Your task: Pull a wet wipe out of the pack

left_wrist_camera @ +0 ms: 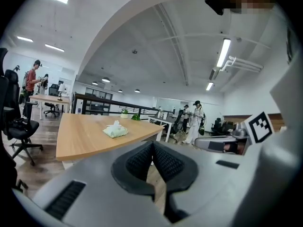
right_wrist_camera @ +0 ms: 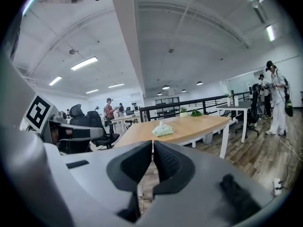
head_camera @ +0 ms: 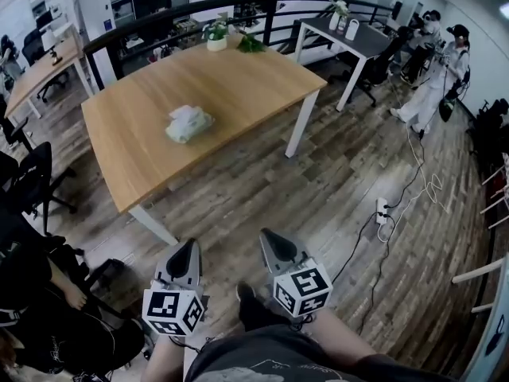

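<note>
A pale green pack of wet wipes (head_camera: 188,123) lies in the middle of a wooden table (head_camera: 238,82), with a white wipe sticking up from its top. The left gripper view shows the pack (left_wrist_camera: 115,131) ahead on the table, and the right gripper view has the pack (right_wrist_camera: 163,130) in it too. Both grippers are well short of the table, over the floor. My left gripper (head_camera: 191,251) is shut with nothing in it. My right gripper (head_camera: 269,239) is also shut and holds nothing.
A small potted plant (head_camera: 216,35) stands at the table's far edge, with a black railing (head_camera: 159,14) behind it. Black office chairs (head_camera: 32,183) stand at the left. A power strip and cables (head_camera: 383,212) lie on the wood floor at right. A person in white (head_camera: 433,86) stands far right.
</note>
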The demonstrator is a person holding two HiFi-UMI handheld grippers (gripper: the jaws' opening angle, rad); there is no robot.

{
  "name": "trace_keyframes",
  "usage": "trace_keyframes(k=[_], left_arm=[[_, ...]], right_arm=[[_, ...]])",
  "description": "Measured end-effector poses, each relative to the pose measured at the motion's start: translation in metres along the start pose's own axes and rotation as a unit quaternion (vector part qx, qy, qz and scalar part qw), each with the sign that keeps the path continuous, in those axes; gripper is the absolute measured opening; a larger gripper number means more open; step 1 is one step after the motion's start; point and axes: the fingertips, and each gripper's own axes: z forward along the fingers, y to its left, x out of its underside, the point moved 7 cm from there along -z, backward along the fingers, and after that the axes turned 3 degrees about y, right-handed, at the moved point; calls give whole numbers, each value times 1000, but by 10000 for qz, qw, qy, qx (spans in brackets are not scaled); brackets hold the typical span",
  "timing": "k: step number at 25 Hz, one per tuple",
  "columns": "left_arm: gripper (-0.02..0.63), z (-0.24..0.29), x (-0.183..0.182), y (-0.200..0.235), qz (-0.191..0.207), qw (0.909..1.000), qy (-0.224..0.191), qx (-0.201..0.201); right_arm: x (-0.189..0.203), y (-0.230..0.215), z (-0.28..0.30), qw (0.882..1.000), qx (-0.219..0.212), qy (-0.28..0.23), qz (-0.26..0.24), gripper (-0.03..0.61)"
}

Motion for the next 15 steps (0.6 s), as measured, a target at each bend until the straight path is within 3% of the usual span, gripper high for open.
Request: trace_keyframes(k=[9,15], left_arm=[[12,81,-29,22,-31,9990,185,-411],[12,119,-35,29,-220,9981,324,-469]], right_arm=[[-28,-59,72,9993,-359,19,50,26],[-32,-86,107,9983,-566,126,81,26]])
